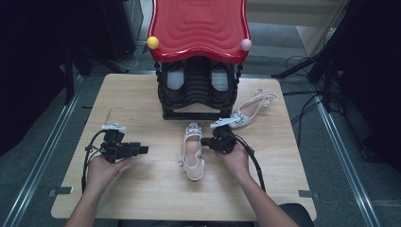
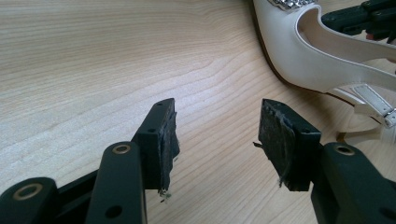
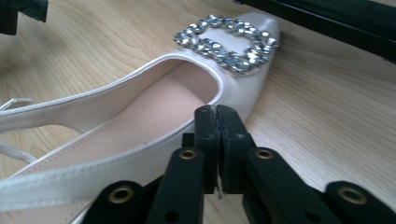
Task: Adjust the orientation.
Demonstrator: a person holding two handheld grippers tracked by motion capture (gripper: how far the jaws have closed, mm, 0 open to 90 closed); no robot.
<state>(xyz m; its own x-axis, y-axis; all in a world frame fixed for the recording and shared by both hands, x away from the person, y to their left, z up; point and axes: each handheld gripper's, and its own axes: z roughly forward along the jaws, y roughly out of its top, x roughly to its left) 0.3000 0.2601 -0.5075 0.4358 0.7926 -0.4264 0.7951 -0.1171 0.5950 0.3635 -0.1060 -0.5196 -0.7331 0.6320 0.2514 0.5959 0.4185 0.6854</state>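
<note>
Looking along my right gripper [image 3: 217, 116], I saw its jaws pressed together at the near side edge of the white shoe [image 3: 154, 112], gripping nothing I could make out. My left gripper [image 2: 215, 135] stood released over bare table [image 2: 93, 60], the shoe at upper right. Farther off, the shoe rack [image 1: 198, 56] held the frame's top centre.

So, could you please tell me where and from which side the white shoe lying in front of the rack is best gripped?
Grip the shoe by its thin side wall, just behind the jewelled buckle. It lies flat on its sole with the opening upward, so one jaw can probably slip inside and one outside. Come from its right side, where the right claw sits shut at that edge.
</note>
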